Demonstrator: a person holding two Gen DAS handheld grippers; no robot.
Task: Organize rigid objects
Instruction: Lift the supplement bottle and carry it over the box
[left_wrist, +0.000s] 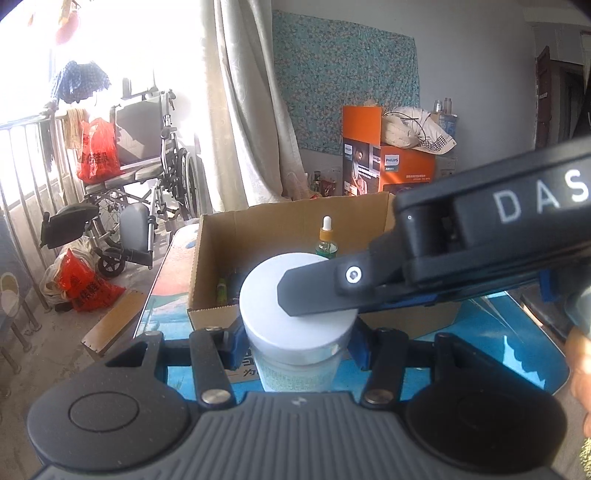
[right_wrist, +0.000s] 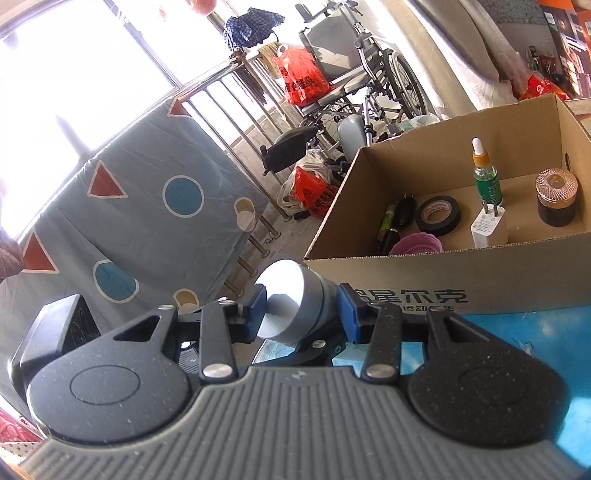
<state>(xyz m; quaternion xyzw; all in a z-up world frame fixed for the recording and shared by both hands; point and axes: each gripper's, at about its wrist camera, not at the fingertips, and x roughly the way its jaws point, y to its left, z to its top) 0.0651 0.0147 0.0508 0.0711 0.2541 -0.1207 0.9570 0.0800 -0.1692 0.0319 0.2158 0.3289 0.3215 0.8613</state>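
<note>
A clear jar (left_wrist: 295, 365) with a wide silver lid (left_wrist: 266, 295) sits between the blue pads (left_wrist: 236, 343) of my left gripper (left_wrist: 297, 345), which is shut on it just under the lid. My right gripper comes in from the right, with one black finger (left_wrist: 314, 291) lying across the lid's top. In the right wrist view the silver lid (right_wrist: 291, 306) is clamped between the blue pads of my right gripper (right_wrist: 303, 314). The jar is just in front of the near wall of an open cardboard box (right_wrist: 406, 269). Its base is hidden.
The box (left_wrist: 288, 214) holds a green dropper bottle (right_wrist: 487, 177), a black tape roll (right_wrist: 439, 216), a white charger (right_wrist: 489, 227), a dark jar with a gold lid (right_wrist: 557, 199) and a pink item (right_wrist: 417, 245). It stands on a blue tabletop (left_wrist: 498, 332). A wheelchair (left_wrist: 140, 166) and railing stand beyond.
</note>
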